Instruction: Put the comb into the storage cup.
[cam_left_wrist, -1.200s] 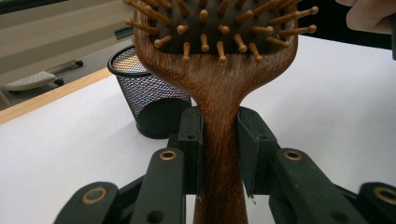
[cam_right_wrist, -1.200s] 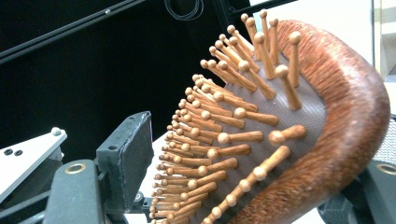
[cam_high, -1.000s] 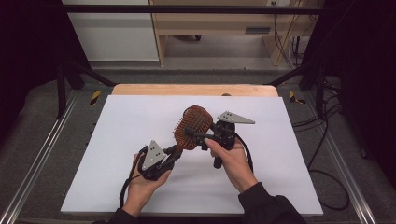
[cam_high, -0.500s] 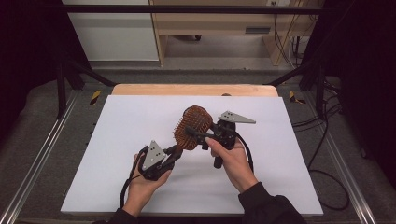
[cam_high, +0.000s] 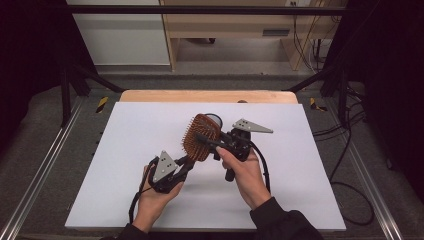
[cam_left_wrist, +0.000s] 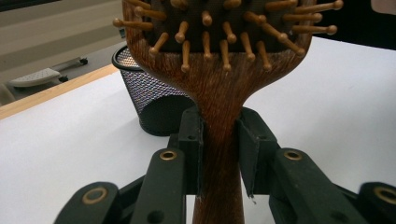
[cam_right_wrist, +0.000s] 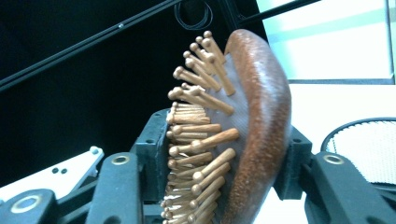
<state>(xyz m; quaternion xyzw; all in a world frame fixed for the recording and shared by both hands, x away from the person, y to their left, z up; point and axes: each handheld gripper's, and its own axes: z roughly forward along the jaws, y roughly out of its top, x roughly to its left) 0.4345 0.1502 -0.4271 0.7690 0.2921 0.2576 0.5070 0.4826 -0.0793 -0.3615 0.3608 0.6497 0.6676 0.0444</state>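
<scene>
Here, two grippers share one wooden hairbrush (cam_high: 201, 136) above the white table (cam_high: 125, 150).

The left gripper (cam_high: 176, 169) pinches the brush's handle between narrowly set jaws. The right gripper (cam_high: 210, 142) has just been closing and now clamps the brush head, one pad on the bristles, one on the back. A black mesh cup (cam_left_wrist: 154, 102) stands just behind the brush.

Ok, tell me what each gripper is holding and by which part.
Both hold the wooden hairbrush. The left gripper clamps its handle below the head; the right gripper, whose jaws have just closed, pinches the head between bristle side and back.
</scene>
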